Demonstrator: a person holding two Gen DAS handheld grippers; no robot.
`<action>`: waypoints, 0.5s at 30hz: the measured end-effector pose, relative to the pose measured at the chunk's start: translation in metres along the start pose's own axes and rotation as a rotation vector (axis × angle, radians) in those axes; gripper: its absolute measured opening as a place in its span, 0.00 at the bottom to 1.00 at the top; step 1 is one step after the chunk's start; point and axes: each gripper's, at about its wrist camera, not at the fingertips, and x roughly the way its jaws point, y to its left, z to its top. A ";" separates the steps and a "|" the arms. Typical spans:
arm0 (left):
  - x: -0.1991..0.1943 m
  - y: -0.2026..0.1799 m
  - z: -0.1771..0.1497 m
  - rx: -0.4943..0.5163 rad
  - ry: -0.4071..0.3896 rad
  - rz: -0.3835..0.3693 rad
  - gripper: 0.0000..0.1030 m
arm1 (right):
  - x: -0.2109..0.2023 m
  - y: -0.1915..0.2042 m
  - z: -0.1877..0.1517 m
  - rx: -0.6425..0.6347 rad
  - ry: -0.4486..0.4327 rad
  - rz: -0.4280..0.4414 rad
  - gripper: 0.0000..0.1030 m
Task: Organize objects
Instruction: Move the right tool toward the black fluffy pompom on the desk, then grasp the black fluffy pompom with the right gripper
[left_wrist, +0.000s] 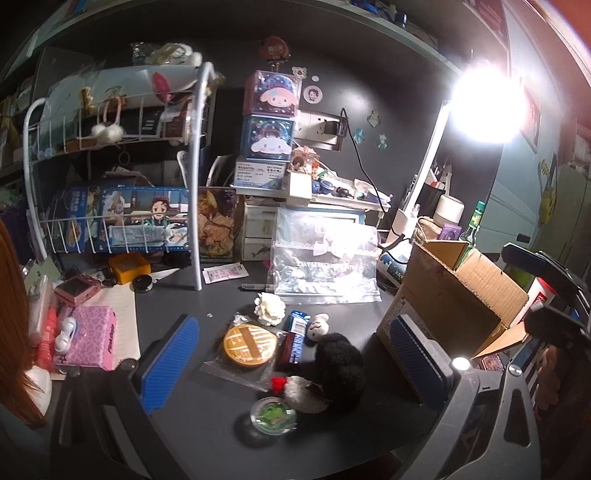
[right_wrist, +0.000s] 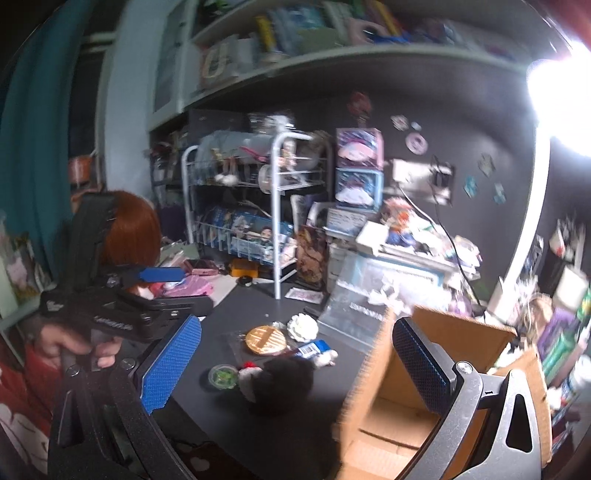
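Observation:
On the dark desk lie a black and white plush toy (left_wrist: 332, 369), a round yellow badge in a clear bag (left_wrist: 249, 346), a green round badge (left_wrist: 273, 415), a blue snack bar (left_wrist: 295, 334) and a white flower (left_wrist: 269, 308). My left gripper (left_wrist: 291, 360) is open and empty, hanging above these things. My right gripper (right_wrist: 295, 369) is open and empty, its right finger over the open cardboard box (right_wrist: 436, 384). The plush (right_wrist: 280, 380), yellow badge (right_wrist: 266, 339) and green badge (right_wrist: 222, 376) also show in the right wrist view. The box stands at the right (left_wrist: 450, 295).
A white wire rack (left_wrist: 110, 184) with boxes stands at the back left. Stacked character boxes (left_wrist: 269, 122), small drawers and a clear zip bag (left_wrist: 325, 266) sit behind. A pink box (left_wrist: 92, 338) lies at the left. A bright lamp (left_wrist: 484, 103) glares at the right.

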 end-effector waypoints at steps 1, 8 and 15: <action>-0.001 0.006 -0.002 0.002 -0.008 0.003 0.99 | 0.004 0.011 0.000 -0.019 0.004 0.011 0.92; 0.012 0.056 -0.025 0.028 0.006 0.046 0.99 | 0.075 0.056 -0.028 0.072 0.164 0.130 0.67; 0.036 0.054 -0.045 0.184 0.078 -0.048 0.99 | 0.119 0.028 -0.081 0.395 0.215 -0.051 0.59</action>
